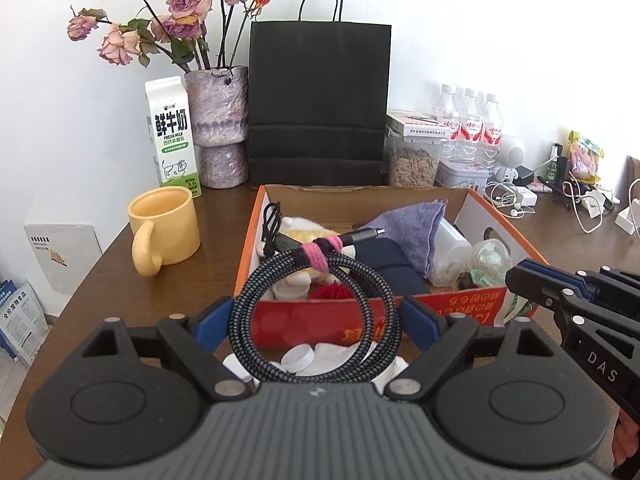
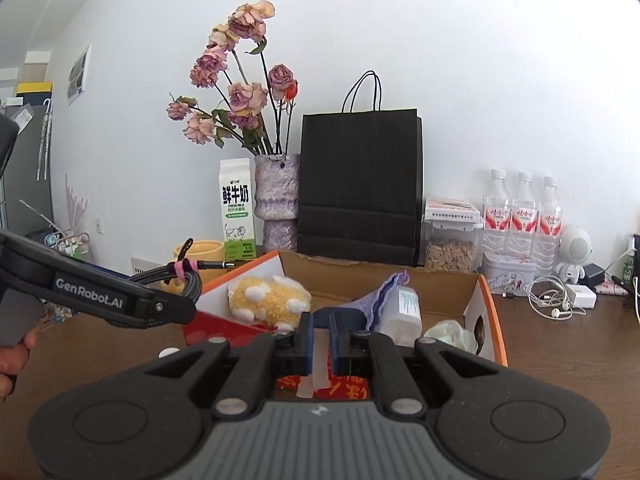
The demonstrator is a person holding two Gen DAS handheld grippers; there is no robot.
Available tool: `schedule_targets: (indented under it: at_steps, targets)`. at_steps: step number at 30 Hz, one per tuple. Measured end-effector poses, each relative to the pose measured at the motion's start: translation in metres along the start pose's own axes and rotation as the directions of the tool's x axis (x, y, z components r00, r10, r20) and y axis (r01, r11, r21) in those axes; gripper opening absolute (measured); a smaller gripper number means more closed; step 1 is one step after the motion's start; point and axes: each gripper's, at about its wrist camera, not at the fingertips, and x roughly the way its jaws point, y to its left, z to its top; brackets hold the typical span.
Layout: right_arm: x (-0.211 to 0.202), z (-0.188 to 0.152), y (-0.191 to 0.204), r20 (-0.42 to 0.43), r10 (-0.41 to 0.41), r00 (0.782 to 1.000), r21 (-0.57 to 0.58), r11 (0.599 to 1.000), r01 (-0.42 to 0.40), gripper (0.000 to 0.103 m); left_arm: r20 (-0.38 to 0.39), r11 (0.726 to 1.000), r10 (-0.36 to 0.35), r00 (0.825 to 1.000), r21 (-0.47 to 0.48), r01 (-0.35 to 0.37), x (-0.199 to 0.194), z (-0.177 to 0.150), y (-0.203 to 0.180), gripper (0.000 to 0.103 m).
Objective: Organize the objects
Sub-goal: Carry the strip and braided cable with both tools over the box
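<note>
A: Cable coil [image 1: 314, 312], braided and tied with a pink strap [image 1: 322, 254], sits upright between the left gripper [image 1: 316, 318] jaws, in the air just short of the cardboard box [image 1: 248, 248] on the counter [image 1: 580, 248].

B: Are the jaws tight on it?

A: They're spread wide and seem to pinch the coil's outer sides. I judge that hold shaky; the soft loops could squash or swing and drop short of the box rim.

B: And the right gripper [image 2: 320, 334]?

A: Its jaws are nearly pressed together, a slim gap between them. Whether they hold anything, I cannot tell. It hovers before the box, near the plush toy [image 2: 269, 295].
</note>
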Motion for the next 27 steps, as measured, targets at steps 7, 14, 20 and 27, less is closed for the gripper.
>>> schedule_targets:
  at_steps: [7, 14, 20, 27]
  targets:
    - [0.029, 0.024, -0.012, 0.036, -0.012, 0.999, -0.003, 1.000, 0.012, 0.008, 0.024, 1.000, -0.022, 0.999, -0.010, 0.022, 0.028, 0.023, -0.006, 0.090]
    - [0.068, 0.031, -0.026, 0.032, -0.002, 0.999, 0.003, 1.000, 0.001, 0.007, 0.038, 1.000, -0.027, 0.999, -0.011, 0.027, 0.062, 0.038, -0.015, 0.090]
    - [0.096, 0.027, -0.043, 0.012, 0.017, 1.000, 0.030, 0.999, -0.017, 0.007, 0.033, 0.999, -0.033, 0.999, -0.023, 0.033, 0.092, 0.041, -0.017, 0.090]
    - [0.117, 0.023, -0.057, 0.003, 0.019, 1.000, 0.014, 1.000, -0.019, 0.007, 0.036, 0.997, -0.051, 0.998, -0.058, 0.053, 0.120, 0.046, -0.012, 0.090]
